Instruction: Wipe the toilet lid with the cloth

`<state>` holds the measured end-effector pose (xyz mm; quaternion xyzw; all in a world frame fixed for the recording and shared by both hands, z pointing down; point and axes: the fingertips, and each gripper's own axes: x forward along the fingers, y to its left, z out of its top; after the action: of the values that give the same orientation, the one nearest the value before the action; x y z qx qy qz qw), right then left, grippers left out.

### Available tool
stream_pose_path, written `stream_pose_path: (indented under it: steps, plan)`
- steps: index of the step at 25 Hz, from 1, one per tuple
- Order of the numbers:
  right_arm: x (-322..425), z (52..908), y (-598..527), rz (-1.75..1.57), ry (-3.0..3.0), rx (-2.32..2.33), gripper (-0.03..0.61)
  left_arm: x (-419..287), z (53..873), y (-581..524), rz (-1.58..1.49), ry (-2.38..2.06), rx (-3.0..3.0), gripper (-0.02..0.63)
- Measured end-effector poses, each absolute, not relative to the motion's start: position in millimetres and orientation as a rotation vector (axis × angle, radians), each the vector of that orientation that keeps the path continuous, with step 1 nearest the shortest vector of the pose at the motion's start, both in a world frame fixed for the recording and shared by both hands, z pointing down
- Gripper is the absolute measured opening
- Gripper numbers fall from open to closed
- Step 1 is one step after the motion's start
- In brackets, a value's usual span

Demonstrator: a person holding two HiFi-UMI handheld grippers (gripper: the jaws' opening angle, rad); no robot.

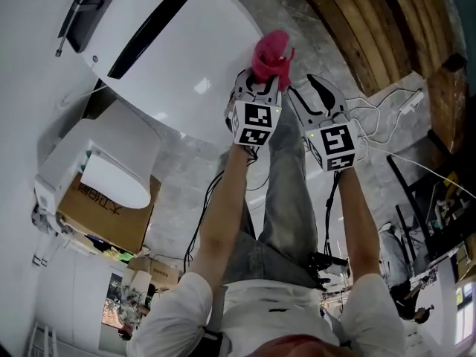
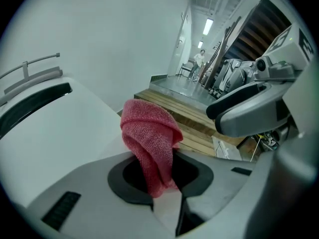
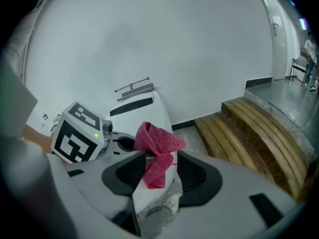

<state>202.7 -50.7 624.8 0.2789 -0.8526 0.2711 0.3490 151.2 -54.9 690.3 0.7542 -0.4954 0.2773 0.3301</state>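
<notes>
In the head view my left gripper (image 1: 262,88) is shut on a pink terry cloth (image 1: 271,54), held bunched above the white toilet lid (image 1: 171,73). The left gripper view has the cloth (image 2: 149,143) rising from between the closed jaws, with the lid (image 2: 55,138) to the left. My right gripper (image 1: 303,86) is pressed close beside the left one. In its own view the cloth's tail (image 3: 155,158) hangs in the narrow gap between its jaws, so it appears shut on that end. The lid (image 3: 149,111) lies behind, beside the left gripper's marker cube (image 3: 77,133).
Wooden steps (image 1: 372,36) run to the right of the toilet, also seen as wooden steps (image 3: 249,128). A cardboard box (image 1: 104,214) and a white container (image 1: 119,166) stand on the left. Cables (image 1: 387,117) trail over the grey floor.
</notes>
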Motion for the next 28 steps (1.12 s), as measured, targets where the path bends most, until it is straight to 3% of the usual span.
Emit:
stream_pose_path:
  steps: [28]
  plan:
    - [114,609,53,0.577,-2.271,0.547,0.206,57,687,61,0.646,-1.444,1.824,0.109]
